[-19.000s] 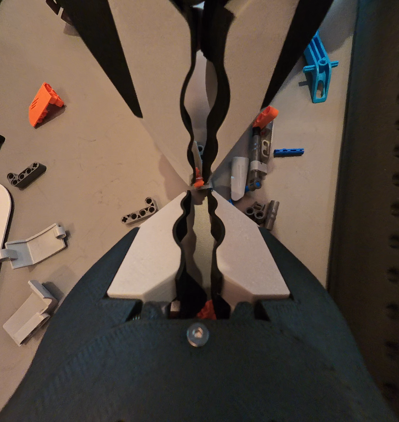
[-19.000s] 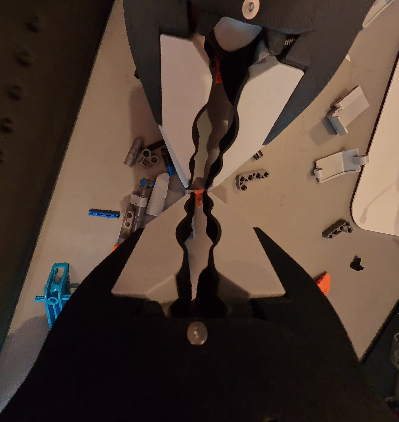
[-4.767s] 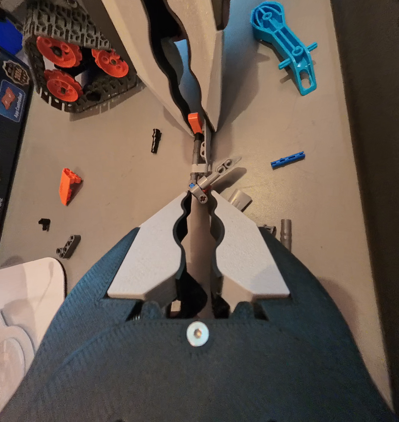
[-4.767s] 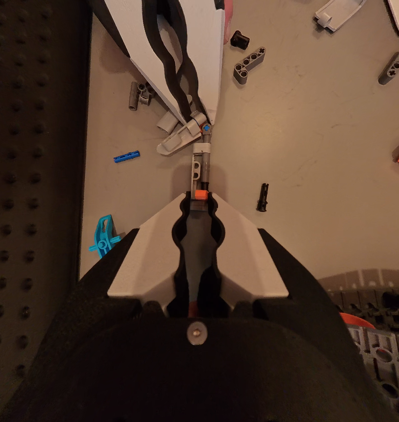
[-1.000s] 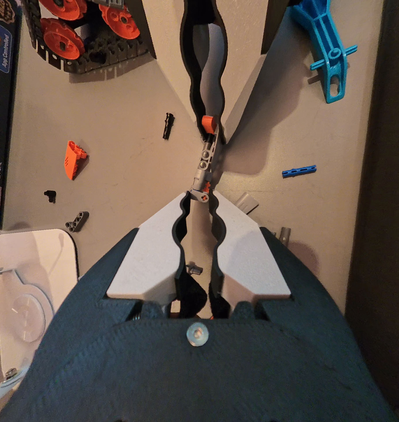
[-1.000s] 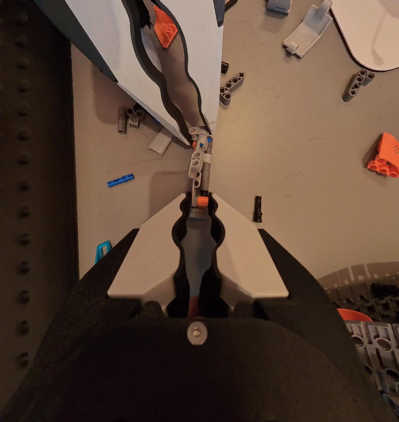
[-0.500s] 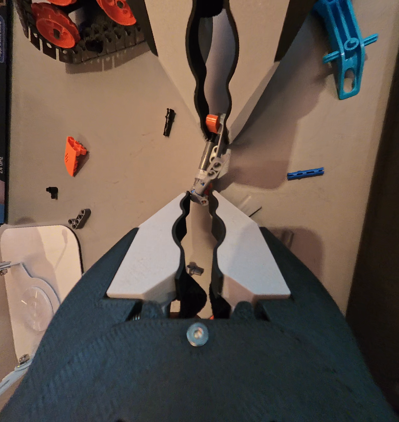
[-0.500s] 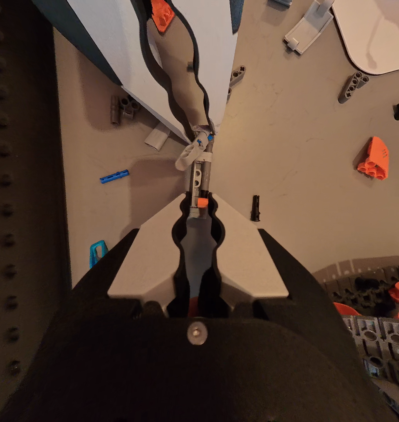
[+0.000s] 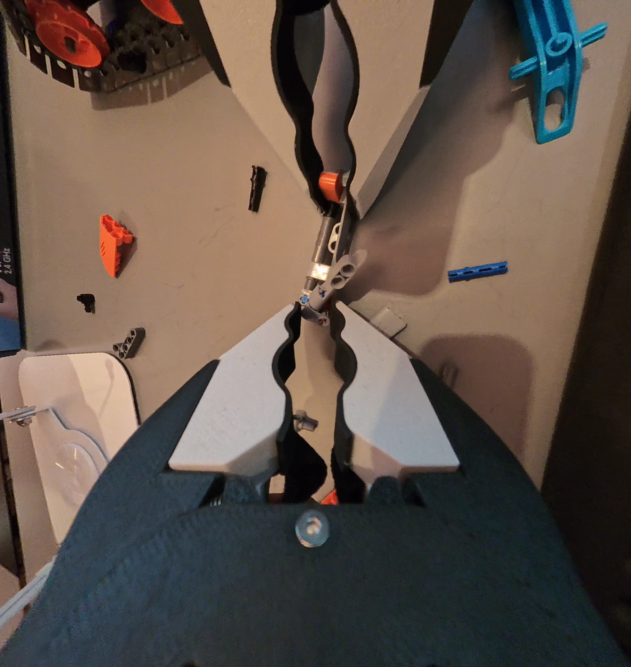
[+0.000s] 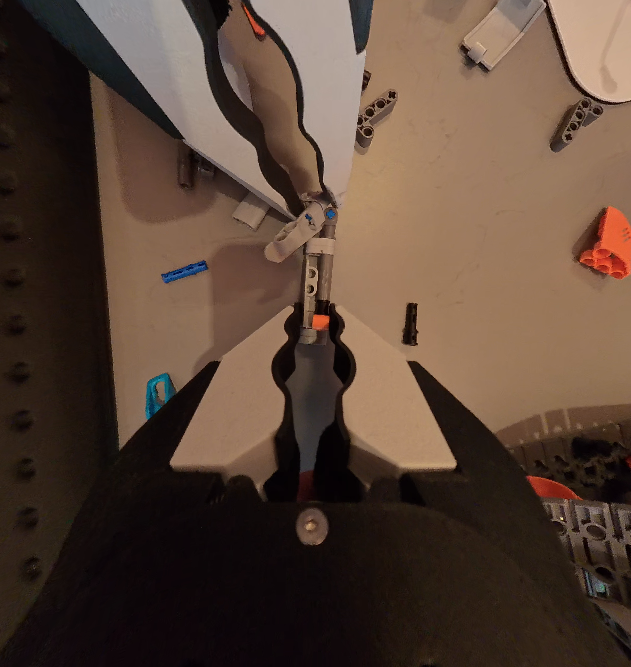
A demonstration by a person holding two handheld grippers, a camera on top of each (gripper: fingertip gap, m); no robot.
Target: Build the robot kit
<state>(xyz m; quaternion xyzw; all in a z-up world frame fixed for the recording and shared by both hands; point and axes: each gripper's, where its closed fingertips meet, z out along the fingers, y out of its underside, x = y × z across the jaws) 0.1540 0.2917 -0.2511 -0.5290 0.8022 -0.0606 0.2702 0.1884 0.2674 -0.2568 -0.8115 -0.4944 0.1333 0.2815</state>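
Note:
A slim grey rod assembly (image 9: 324,249) with an orange end piece (image 9: 330,183) is held in the air between both grippers. My left gripper (image 9: 315,311) is shut on its near end, at a small joint with blue pins. A light grey two-hole connector (image 9: 347,271) sticks out sideways from that joint. My right gripper (image 10: 315,319) is shut on the orange-capped end (image 10: 320,321) of the assembly (image 10: 319,274). In the right wrist view the left gripper (image 10: 315,202) comes in from the top and the connector (image 10: 292,236) points left.
On the tan table lie a blue pin (image 9: 478,270), a black pin (image 9: 257,187), an orange wedge (image 9: 113,245), a turquoise piece (image 9: 552,72), grey beams (image 10: 375,115) and a light grey panel (image 10: 498,32). A tracked vehicle with orange wheels (image 9: 72,47), a white tray (image 9: 79,415) and a dark studded wall (image 10: 36,325) border the area. Left tips to right tips: about 5 cm.
In the last second the light grey connector has swung out sideways from the rod. Both grippers keep their hold. Nineteen seconds ago they met tip to tip on a small orange piece.

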